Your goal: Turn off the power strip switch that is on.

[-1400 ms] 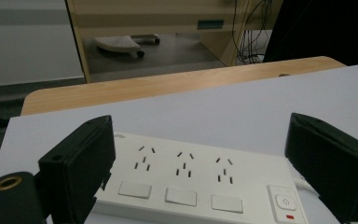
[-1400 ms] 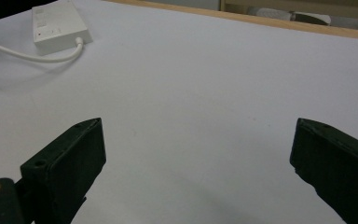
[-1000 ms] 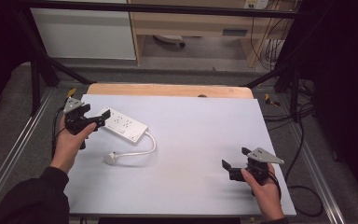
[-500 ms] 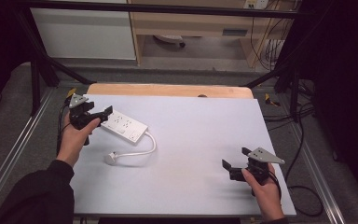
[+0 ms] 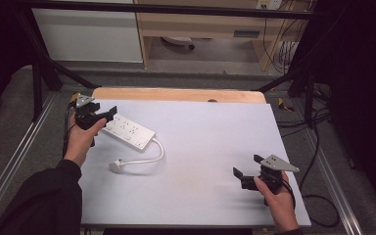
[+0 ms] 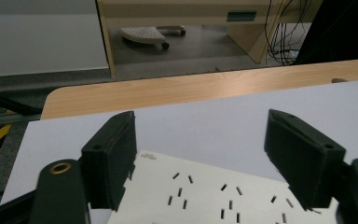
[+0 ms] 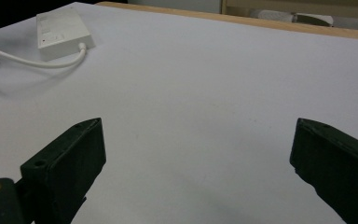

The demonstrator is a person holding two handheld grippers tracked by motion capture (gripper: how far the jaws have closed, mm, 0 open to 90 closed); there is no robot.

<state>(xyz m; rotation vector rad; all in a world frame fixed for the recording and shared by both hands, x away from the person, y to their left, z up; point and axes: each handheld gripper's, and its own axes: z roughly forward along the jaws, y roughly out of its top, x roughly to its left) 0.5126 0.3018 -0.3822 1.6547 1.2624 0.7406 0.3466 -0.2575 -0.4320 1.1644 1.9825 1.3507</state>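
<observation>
Your left gripper (image 5: 108, 114) has reached the near end of the power strip (image 5: 129, 131) at the table's (image 5: 200, 147) far left; jaws just closing around it, not yet pressing. Grasp looks imminent. Your right gripper (image 5: 247, 172) idles, jaws apart, empty.

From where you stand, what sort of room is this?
Probably a lab or workshop recording bench: a white-topped table inside a metal frame, loose cables along the wall, and a power strip laid out as a test piece.
</observation>
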